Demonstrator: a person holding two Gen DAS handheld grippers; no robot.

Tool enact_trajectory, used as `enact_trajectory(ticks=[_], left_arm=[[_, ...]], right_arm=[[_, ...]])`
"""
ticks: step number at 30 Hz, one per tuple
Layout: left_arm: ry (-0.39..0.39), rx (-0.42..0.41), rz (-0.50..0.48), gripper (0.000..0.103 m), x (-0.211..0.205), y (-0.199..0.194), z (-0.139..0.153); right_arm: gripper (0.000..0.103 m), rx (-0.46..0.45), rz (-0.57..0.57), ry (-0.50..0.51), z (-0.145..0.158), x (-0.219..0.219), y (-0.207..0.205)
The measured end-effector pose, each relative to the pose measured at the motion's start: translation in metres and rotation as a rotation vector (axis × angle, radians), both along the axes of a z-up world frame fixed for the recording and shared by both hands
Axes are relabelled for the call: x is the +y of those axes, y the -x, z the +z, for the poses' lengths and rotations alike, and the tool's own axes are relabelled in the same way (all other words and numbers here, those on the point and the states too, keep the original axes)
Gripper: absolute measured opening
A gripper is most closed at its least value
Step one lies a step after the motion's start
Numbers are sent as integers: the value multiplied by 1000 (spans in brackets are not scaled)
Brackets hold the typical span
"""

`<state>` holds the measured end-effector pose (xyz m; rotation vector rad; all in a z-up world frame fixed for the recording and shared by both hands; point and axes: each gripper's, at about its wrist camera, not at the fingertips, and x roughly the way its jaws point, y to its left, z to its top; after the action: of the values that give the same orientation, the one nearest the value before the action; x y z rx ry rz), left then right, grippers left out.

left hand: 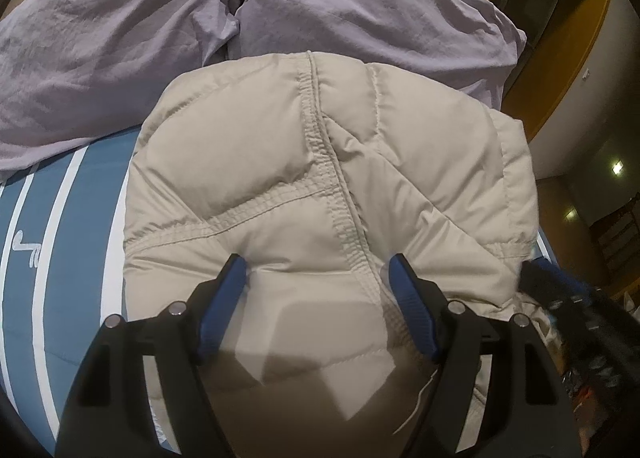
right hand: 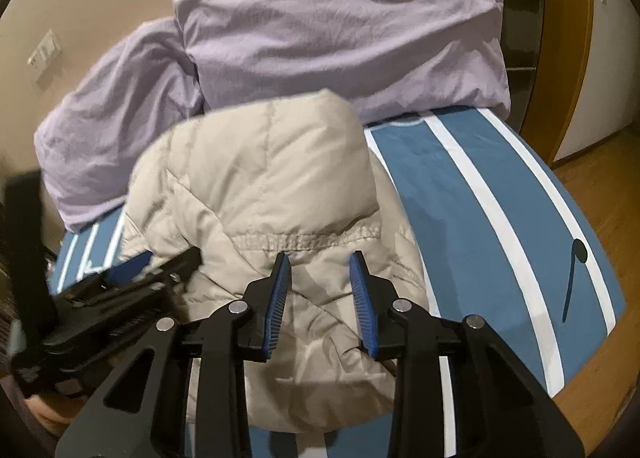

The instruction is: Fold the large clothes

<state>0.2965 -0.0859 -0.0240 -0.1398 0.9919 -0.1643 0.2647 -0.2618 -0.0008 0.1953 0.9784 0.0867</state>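
Note:
A beige quilted puffer jacket [left hand: 320,178] lies bunched in a folded heap on the blue bed cover with white stripes [left hand: 52,258]. My left gripper [left hand: 318,270] is open just above the jacket's near part, with nothing between its blue pads. In the right wrist view the same jacket [right hand: 272,186] fills the middle. My right gripper [right hand: 320,270] is open over its elastic hem seam and holds nothing. The left gripper [right hand: 132,266] shows there as a blurred black shape at the jacket's left side.
Two lilac pillows [right hand: 340,30] lie at the head of the bed behind the jacket, also in the left wrist view [left hand: 120,38]. The bed's right edge [right hand: 600,258] drops to a wooden floor. A beige wall with a switch plate [right hand: 44,54] is on the left.

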Motion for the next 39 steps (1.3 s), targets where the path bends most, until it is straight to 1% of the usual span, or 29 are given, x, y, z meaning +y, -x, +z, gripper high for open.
enact_trajectory(ticks=[2,5,9,14,20,23,25,26,28,31,32,34,36,39], left_arm=[[1,-6,-11,75,1,1,2],[9,-23,-29,76,0,4,6],[22,-40,-35,77,0,5,14],[42,-61,-3,77,10,-2,25],[11,-103,62,77,23,-15,35],[-29,-105,95,78,28,-23,30],[-62,-99,99,85,28,-25,21],[-75,-100,99,87,27,-25,16],[-101,-121,101,88,24,-23,6],[-151,-134,97,88,19,-24,-4],[-156,-135,97,88,18,-24,-7],[-150,-133,97,88,20,-26,-11],[-150,-133,94,88,19,-28,-15],[-162,-140,89,88,16,-28,-19]], right_arm=[[33,33,2,10,-14,0,-1],[33,54,4,18,-31,-2,0],[33,71,-4,-15,-44,-8,-1],[33,81,-18,-39,-53,-11,-2],[33,69,-21,-42,-56,-11,-1],[33,64,-26,-44,-56,-10,-1],[33,58,-28,-41,-55,-10,1],[33,52,-29,-33,-53,-10,1],[35,38,-27,-10,-47,-9,4],[39,25,-39,-3,-35,-11,5],[40,16,-44,-8,-30,-13,4],[48,-23,-65,-24,-16,-18,0],[51,-66,-80,-40,0,-20,-9],[52,-110,-71,-38,13,-12,-29]])
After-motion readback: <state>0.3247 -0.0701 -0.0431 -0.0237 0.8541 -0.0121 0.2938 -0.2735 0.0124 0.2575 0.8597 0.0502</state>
